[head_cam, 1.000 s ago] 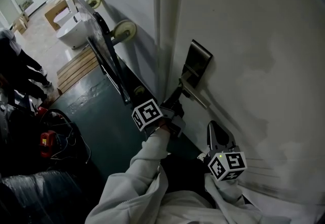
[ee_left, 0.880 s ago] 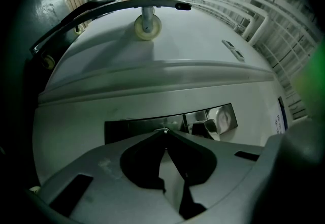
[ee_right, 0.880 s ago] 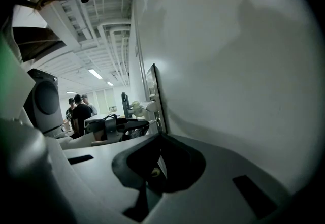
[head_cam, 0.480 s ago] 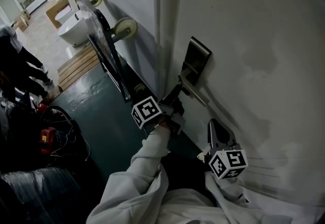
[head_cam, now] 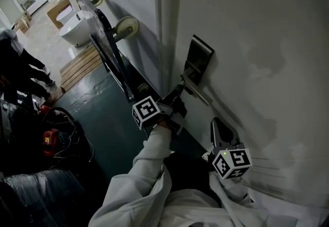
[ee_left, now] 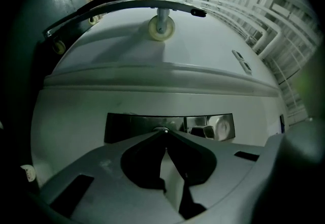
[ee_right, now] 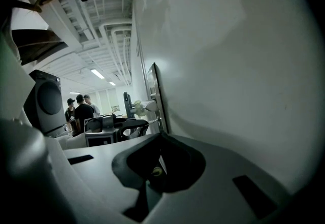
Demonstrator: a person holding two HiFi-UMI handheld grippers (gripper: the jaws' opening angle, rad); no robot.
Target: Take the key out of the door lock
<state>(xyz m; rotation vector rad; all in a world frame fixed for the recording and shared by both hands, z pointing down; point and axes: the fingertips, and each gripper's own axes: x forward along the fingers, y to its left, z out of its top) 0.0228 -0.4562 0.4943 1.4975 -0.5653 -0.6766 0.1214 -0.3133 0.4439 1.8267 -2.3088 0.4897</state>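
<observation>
A dark metal lock plate (head_cam: pixel 199 55) with a lever handle (head_cam: pixel 198 92) sits on the white door (head_cam: pixel 257 40). My left gripper (head_cam: pixel 179 90) reaches up to the plate just under the handle. In the left gripper view its jaws are closed tip to tip (ee_left: pixel 162 132) against the lock plate (ee_left: pixel 129 127), with a small bright bit of the key (ee_left: pixel 161 129) pinched at the tips. My right gripper (head_cam: pixel 219 125) hangs lower, close to the door face, shut and empty (ee_right: pixel 161 137). From there the lock plate (ee_right: pixel 155 93) shows edge-on.
A tilted hand trolley with pale wheels (head_cam: pixel 126 28) leans on the wall left of the door frame. Wooden slats (head_cam: pixel 77 66) and a white basin (head_cam: pixel 72 33) lie beyond. A person (head_cam: pixel 20 66), cables and a red tool (head_cam: pixel 49 143) stand at left on the green floor.
Almost nothing: both grippers keep their places at the door, and only the view shifts slightly.
</observation>
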